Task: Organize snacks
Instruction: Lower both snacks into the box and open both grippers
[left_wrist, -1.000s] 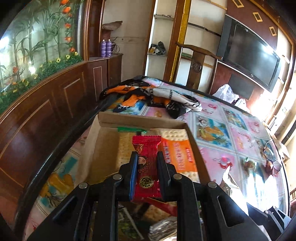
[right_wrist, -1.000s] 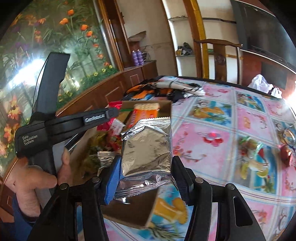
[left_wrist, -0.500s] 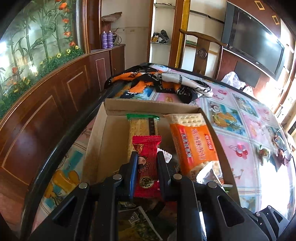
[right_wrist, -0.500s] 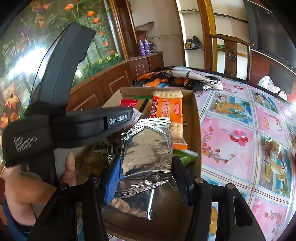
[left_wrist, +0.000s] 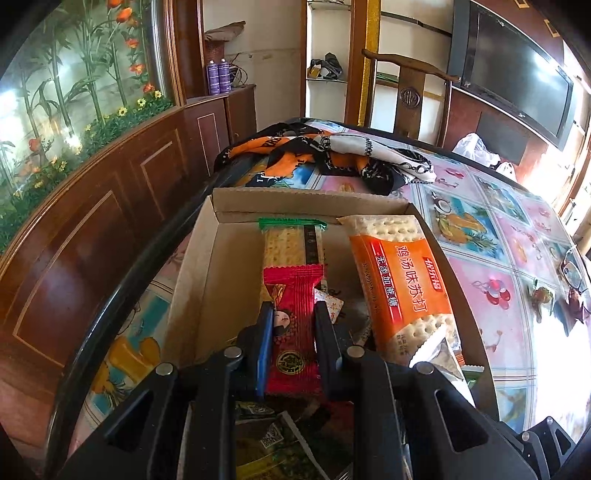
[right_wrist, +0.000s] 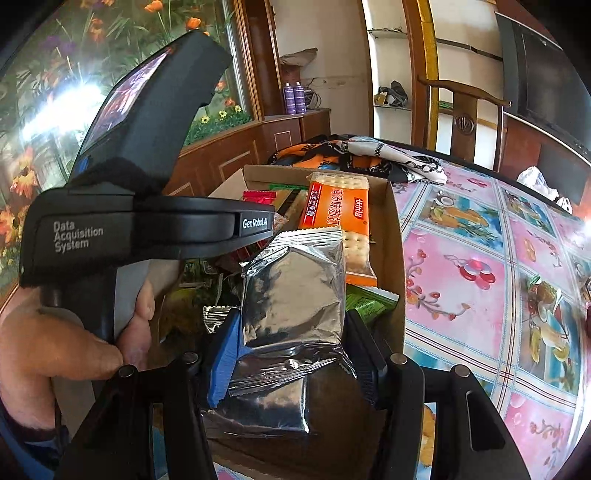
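- Left gripper: jaws clamped on red foil snack bar, over brown cardboard box.
- Right gripper: jaws clamped on silver foil packet.

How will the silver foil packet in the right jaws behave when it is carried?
The silver foil packet is probably light and puffy: its creased skin dents between the jaws. The smooth foil may slip. Its free lower end folds over, so it looks floppy.
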